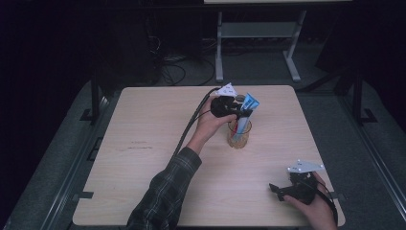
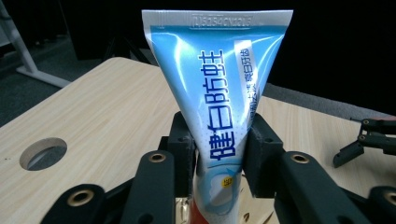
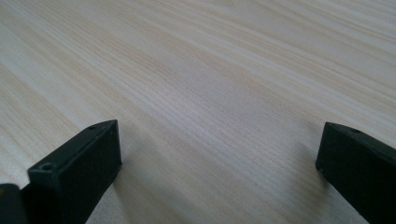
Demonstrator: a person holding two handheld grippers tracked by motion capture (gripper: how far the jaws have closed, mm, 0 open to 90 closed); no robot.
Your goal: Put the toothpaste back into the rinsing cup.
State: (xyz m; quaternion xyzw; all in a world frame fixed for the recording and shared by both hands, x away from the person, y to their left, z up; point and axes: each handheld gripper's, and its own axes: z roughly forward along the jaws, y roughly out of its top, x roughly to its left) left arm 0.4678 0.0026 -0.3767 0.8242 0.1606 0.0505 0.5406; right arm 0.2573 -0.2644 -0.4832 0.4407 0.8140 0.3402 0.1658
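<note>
A blue and white toothpaste tube (image 1: 250, 103) stands crimped end up in a clear cup (image 1: 239, 137) near the table's middle. My left gripper (image 1: 239, 113) reaches over the cup from the left, shut on the tube. In the left gripper view the tube (image 2: 219, 93) rises between the two black pads (image 2: 184, 140), which touch its sides low down. Something red (image 2: 185, 213) shows beside the tube at its base. My right gripper (image 1: 276, 189) rests at the table's near right, open; in the right gripper view its jaws (image 3: 219, 154) stand wide apart over bare wood.
The light wooden table (image 1: 143, 143) has a round hole (image 2: 43, 153) in its top. A desk frame (image 1: 258, 33) and cables stand on the dark floor beyond the far edge. The left gripper's cable (image 1: 191, 122) trails along the forearm.
</note>
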